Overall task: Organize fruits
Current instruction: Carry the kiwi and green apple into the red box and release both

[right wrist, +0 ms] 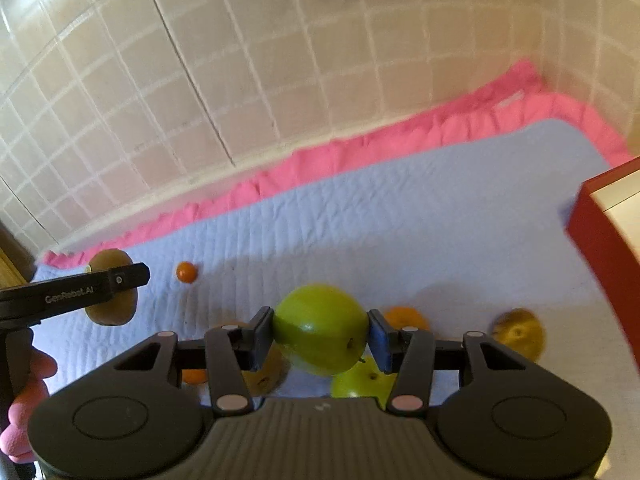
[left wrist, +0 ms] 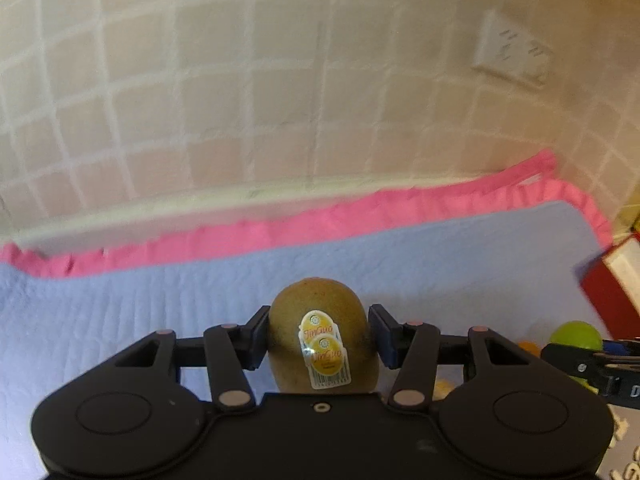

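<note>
While lifted | left hand-held gripper (left wrist: 318, 336) clamps kiwi (left wrist: 323, 334) | right hand-held gripper (right wrist: 320, 336) clamps green apple (right wrist: 320, 328)

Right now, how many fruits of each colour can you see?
Green: 2, the apple in the right gripper and another apple under it.
Orange: 3, a small one, one right of the held apple, one at lower left.
Brown: 1, the kiwi in the left gripper.
Yellowish: 2, blurred or partly hidden.
Total: 8
</note>
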`<state>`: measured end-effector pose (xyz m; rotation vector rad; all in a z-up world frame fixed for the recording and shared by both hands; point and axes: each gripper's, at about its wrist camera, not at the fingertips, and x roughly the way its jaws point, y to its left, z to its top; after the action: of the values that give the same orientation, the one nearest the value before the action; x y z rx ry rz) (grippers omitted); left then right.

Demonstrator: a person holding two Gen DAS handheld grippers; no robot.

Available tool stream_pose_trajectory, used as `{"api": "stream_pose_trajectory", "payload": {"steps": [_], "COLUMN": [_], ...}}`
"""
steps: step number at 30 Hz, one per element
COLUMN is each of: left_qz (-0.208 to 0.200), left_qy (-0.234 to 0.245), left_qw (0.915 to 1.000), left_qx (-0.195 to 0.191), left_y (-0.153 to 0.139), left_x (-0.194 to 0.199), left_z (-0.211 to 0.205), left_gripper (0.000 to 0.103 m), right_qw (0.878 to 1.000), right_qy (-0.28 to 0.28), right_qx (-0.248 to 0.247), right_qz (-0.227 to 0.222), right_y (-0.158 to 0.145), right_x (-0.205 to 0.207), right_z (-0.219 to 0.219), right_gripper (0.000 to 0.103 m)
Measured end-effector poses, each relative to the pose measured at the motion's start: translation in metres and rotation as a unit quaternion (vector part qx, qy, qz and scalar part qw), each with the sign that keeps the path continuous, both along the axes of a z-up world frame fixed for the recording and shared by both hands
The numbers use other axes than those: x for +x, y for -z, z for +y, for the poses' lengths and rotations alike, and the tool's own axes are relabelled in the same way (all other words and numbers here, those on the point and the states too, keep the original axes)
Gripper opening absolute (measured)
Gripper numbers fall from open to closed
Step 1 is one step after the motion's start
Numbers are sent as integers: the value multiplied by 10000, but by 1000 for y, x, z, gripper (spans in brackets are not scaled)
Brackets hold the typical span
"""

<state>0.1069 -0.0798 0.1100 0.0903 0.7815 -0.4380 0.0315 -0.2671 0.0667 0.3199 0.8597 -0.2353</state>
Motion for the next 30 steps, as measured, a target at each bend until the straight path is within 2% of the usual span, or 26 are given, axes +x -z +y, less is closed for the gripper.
{"api": "stream_pose_trajectory", "payload": {"steps": [5,10,13,17,23,26,30], "left_qz": [-380,-591,-648,-712,-479,-207,168], "left_qy": [436,1050,1485,2190,3169,3387,3588], "left_qw": [9983,9923,9859,9711,9434,9375,9325], "left_qx": [-112,-278,-417,-634,-853,-766,-390], "left_y": [-33,-56,-66,-70,-54,-38,-5], "left_x": [-26,-50,-60,-70,-80,-79,-76], "left_z": [-39,-95,-136,-199,-295,-340,-395], "left_gripper": [62,62,62,62,62,62,62], "right_qw": [9991,9958,9916,9808,9642,9591,9555], "right_qy": [267,709,1066,1726,2540,2775,2920], "right_qx": [-194,-381,-525,-717,-655,-489,-410], "right_qz": [-273,-443,-514,-549,-394,-251,24], "right_y": [-30,-58,-75,-91,-71,-55,-27], "right_x": [-32,-70,-97,-135,-186,-200,-204], "right_z": [-22,-61,-88,-131,-200,-231,-265], "right_gripper": [52,52,52,52,52,52,52]}}
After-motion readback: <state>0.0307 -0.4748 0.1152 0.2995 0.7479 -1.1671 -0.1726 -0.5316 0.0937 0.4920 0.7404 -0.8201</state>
